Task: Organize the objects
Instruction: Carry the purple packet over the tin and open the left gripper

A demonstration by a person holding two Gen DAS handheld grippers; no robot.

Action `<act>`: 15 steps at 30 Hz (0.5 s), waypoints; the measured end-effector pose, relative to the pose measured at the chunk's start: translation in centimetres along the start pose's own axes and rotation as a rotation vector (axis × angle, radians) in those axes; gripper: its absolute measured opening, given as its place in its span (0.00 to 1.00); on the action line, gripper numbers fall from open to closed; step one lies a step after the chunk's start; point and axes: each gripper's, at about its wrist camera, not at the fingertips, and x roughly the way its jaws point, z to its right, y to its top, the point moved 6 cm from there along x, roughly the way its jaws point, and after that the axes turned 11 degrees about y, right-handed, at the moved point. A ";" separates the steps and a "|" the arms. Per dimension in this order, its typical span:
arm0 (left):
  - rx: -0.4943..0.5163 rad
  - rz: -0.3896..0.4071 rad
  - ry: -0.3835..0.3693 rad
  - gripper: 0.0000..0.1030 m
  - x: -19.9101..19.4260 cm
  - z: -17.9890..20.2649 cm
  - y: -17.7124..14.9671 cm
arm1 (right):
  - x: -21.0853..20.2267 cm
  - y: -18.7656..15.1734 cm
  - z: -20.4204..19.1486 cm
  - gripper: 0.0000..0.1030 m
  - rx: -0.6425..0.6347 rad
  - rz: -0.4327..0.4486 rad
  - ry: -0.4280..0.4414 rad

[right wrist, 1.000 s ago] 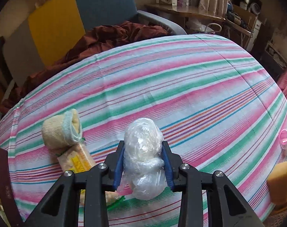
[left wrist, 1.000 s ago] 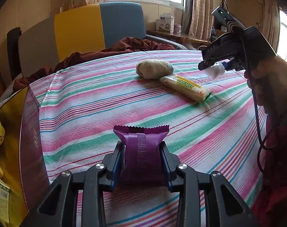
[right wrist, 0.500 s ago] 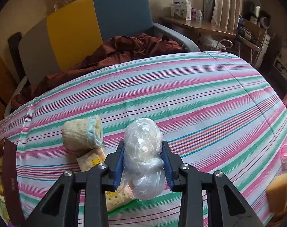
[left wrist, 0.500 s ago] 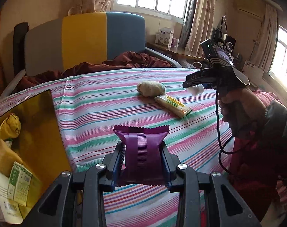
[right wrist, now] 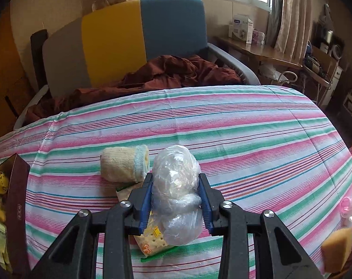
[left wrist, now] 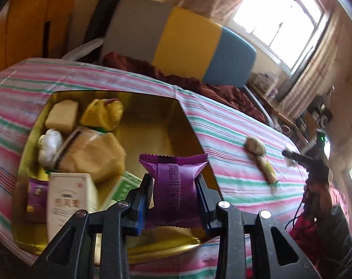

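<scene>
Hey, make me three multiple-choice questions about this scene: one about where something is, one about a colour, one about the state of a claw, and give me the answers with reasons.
1. Where does the rolled cream sock lie?
A. inside the gold box
B. on the striped cloth, beside the cracker packet
C. on the chair

2. What colour is the snack packet in the left claw?
A. purple
B. green
C. white

3. How is the right claw?
A. wide open, nothing in it
B. shut on the orange sponge
C. shut on a clear plastic bundle

Answers:
1 B: the right wrist view shows the sock on the striped cloth, with the cracker packet just in front of it.
2 A: the packet pinched between the left fingers is purple, over the gold box.
3 C: both pads press the clear plastic bundle; the sponge lies apart at the edge.
</scene>
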 end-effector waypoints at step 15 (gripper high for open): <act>-0.011 -0.146 0.073 0.35 8.6 -2.6 8.0 | -0.2 0.2 -1.1 0.36 -0.052 0.011 0.008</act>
